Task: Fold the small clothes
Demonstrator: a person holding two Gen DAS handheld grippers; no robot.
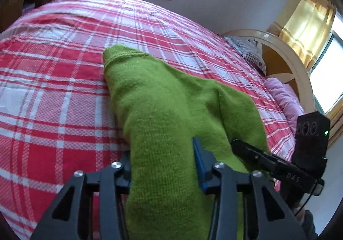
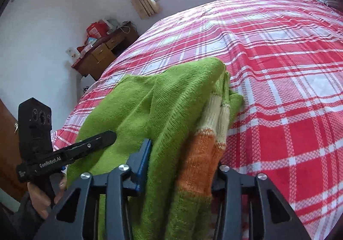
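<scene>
A small lime-green knitted sweater (image 1: 154, 98) with cream and orange bands at its hem or cuff (image 2: 203, 147) is held up off the near edge of a bed covered in a red, pink and white plaid sheet (image 1: 53, 94), its far end trailing onto the sheet. The left gripper (image 1: 163, 167) is clenched on a thick roll of the green knit, which fills the gap between its blue-padded fingers (image 1: 198, 162). The right gripper (image 2: 182, 162) is likewise grasping the sweater, at the striped part, with knit bunched between its pads. Each wrist view shows the other gripper close alongside, so the two grips sit near each other on the same edge of the garment.

The step in hand looks like carrying a folded-over edge across the body of the sweater, or lifting it to lay it out; which of these cannot be told. The next move calls for keeping both grips firm, moving the two hands together so the knit does not twist, then lowering the held edge flat onto the bed in line with the part already lying there before letting go
</scene>
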